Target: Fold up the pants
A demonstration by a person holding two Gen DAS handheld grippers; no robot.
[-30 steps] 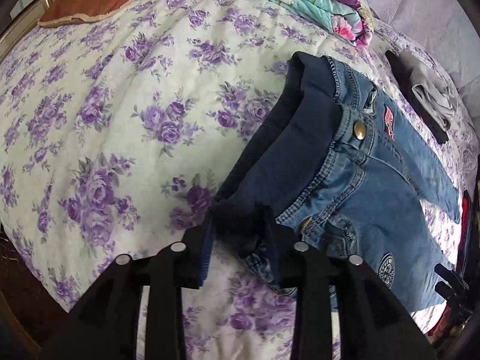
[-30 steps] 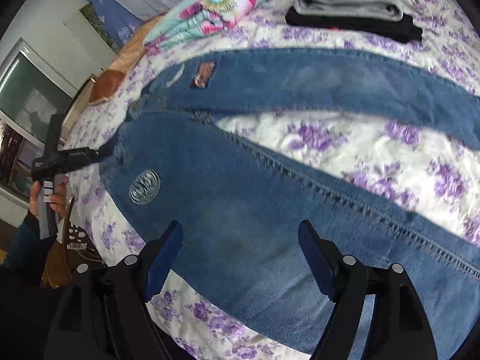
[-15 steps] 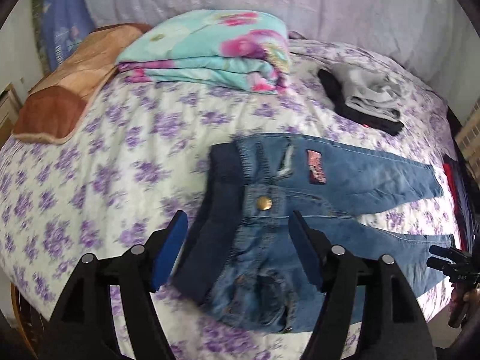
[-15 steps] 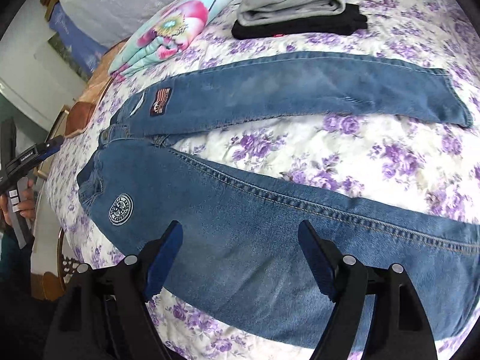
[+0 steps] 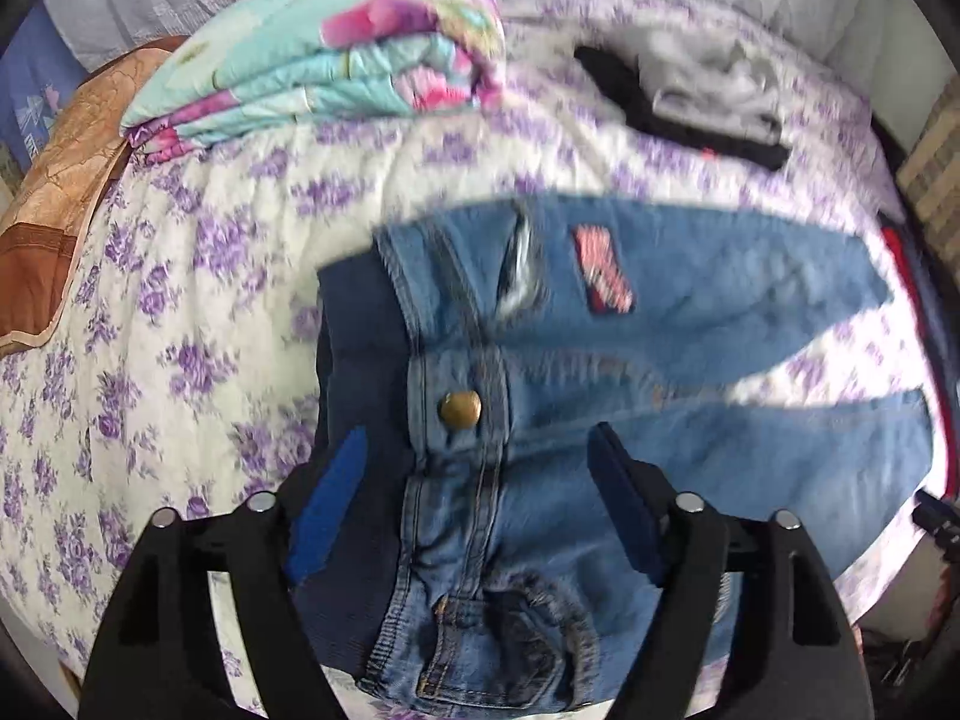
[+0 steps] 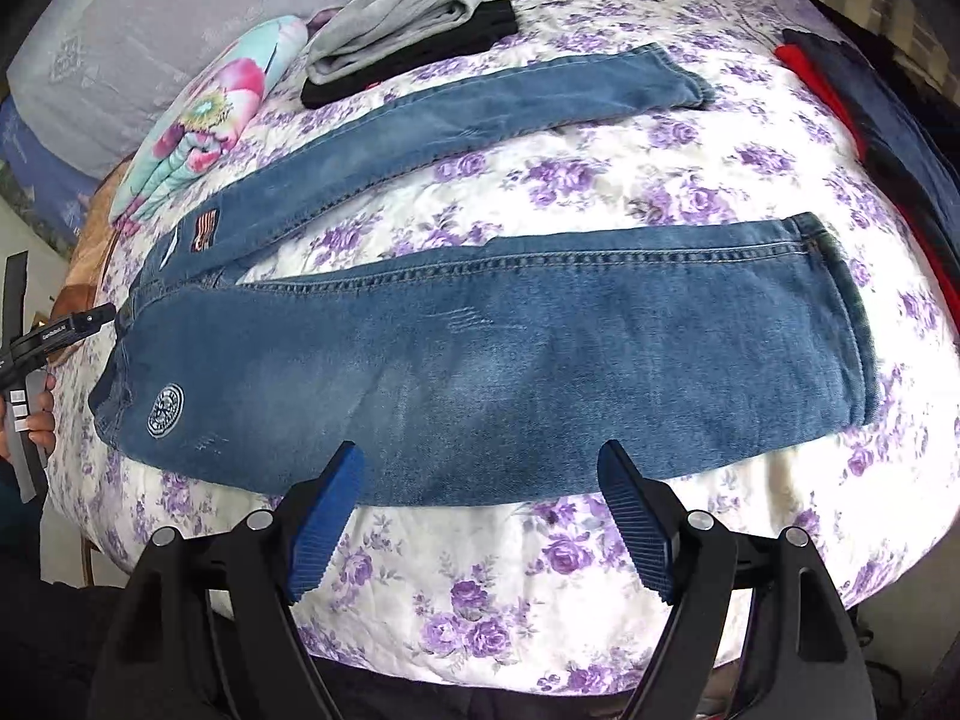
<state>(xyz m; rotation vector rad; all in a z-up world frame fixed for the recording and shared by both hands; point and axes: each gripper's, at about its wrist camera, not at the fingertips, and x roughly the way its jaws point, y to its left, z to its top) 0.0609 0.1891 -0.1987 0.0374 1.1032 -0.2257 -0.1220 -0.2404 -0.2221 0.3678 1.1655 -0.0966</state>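
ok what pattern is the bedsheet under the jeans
White with purple roses: the bedsheet shows it sharpest in the right wrist view, around the jeans.

Floral quilt (image 5: 336, 60) — grey and black clothes (image 6: 408, 30).

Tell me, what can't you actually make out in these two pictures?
- Left view: the jeans and their striped patch are smeared by motion blur.
- Left view: the jeans' hip is hidden behind the left tongs.
- Right view: the round badge's design is too small.
- Right view: the red and dark clothes are cut off by the edge.

No legible text; patch (image 6: 166, 410) on jeans (image 6: 540, 360) unreadable
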